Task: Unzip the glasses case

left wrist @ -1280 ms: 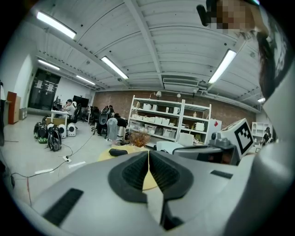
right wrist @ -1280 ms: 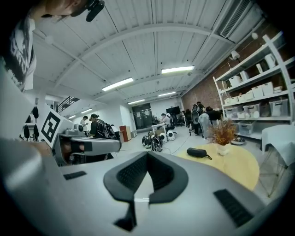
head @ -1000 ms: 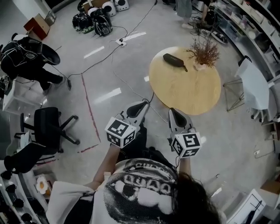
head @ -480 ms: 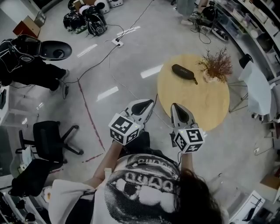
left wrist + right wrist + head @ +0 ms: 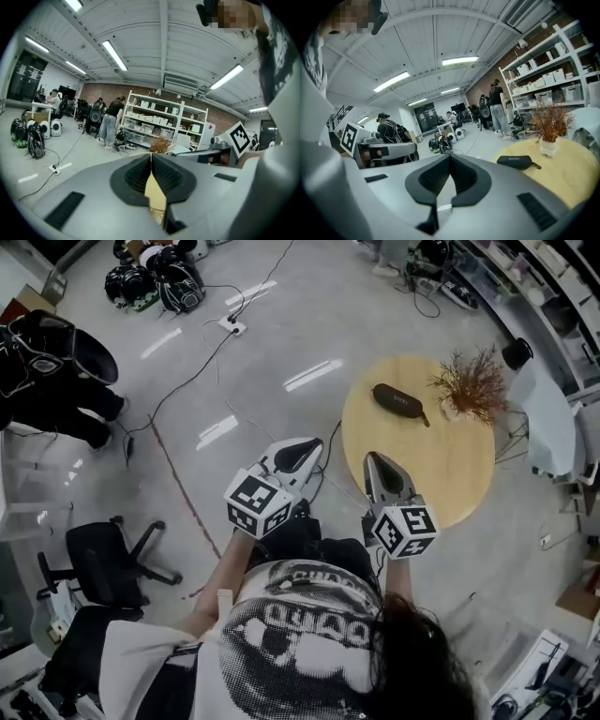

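On round table: glasses case, dried plant; left gripper, right gripper closed.

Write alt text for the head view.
Seen from above, a person holds the shut left gripper and shut right gripper out toward a round pale wooden table, where a black oval glasses case lies beside a dried plant.

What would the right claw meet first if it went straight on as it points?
Probably the round table at its left edge, or the floor beside it; depth is unclear. The glasses case lies right of the right claw's line.
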Tool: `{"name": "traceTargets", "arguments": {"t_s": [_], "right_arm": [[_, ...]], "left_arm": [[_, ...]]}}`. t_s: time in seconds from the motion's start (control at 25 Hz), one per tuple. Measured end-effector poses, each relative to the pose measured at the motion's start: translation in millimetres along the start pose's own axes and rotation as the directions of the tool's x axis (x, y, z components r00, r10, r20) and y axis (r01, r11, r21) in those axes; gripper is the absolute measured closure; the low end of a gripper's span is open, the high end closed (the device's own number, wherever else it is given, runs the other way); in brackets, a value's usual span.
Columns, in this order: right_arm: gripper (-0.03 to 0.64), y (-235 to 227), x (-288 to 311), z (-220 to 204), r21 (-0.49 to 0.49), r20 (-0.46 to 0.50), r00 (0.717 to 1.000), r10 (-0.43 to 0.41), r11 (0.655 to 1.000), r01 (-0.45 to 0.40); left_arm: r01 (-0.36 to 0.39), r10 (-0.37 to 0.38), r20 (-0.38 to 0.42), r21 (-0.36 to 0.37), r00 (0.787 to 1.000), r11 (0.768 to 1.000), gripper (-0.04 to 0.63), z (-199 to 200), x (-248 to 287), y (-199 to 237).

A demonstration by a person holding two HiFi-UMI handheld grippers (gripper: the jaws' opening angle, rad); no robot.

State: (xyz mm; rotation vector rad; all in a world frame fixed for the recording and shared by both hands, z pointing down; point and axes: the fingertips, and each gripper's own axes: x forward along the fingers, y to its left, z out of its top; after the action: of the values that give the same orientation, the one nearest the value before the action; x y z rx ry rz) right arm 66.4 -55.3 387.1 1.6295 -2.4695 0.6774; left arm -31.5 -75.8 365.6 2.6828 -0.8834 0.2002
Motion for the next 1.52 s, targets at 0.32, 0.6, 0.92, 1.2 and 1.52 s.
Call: {"name": "traceTargets", "arguments": {"t_s": [0.32, 0.6, 0.92, 1.2, 1.52], "right_arm": [[0.618, -25, -7, -8, 0.030, -0.026, 0.995, -0.094, 0.995, 0.095], [0.618, -63, -14, -23, 0.042, -0.074, 0.987, -0.139, 0.989, 0.143], [0.603, -140, 28, -3, -0.120, -0.099, 0.987, -0.124, 0.986, 0.112], [0.508, -197, 90, -22, -0.392, -0.295, 0.953, -0.062, 0.918, -0.061], [0.381, -233, 138, -66, -0.509, -0.522, 0.853, 0.000, 0.803, -0.311]], "left_arm": [[0.102, -0.102, -0.048, -0.015, 0.994, 0.995, 0.580, -11, 29, -5], [0.166, -0.167, -0.108, -0.017, 0.980, 0.986, 0.581, -28, 65, -19], [0.153, -0.150, -0.154, 0.008, 0.977, 0.988, 0.580, -34, 118, -1], [0.139, -0.126, -0.211, 0.047, 0.969, 0.989, 0.580, -48, 172, 29], [0.188, -0.153, -0.326, 0.081, 0.933, 0.979, 0.580, -87, 224, 52]]}}
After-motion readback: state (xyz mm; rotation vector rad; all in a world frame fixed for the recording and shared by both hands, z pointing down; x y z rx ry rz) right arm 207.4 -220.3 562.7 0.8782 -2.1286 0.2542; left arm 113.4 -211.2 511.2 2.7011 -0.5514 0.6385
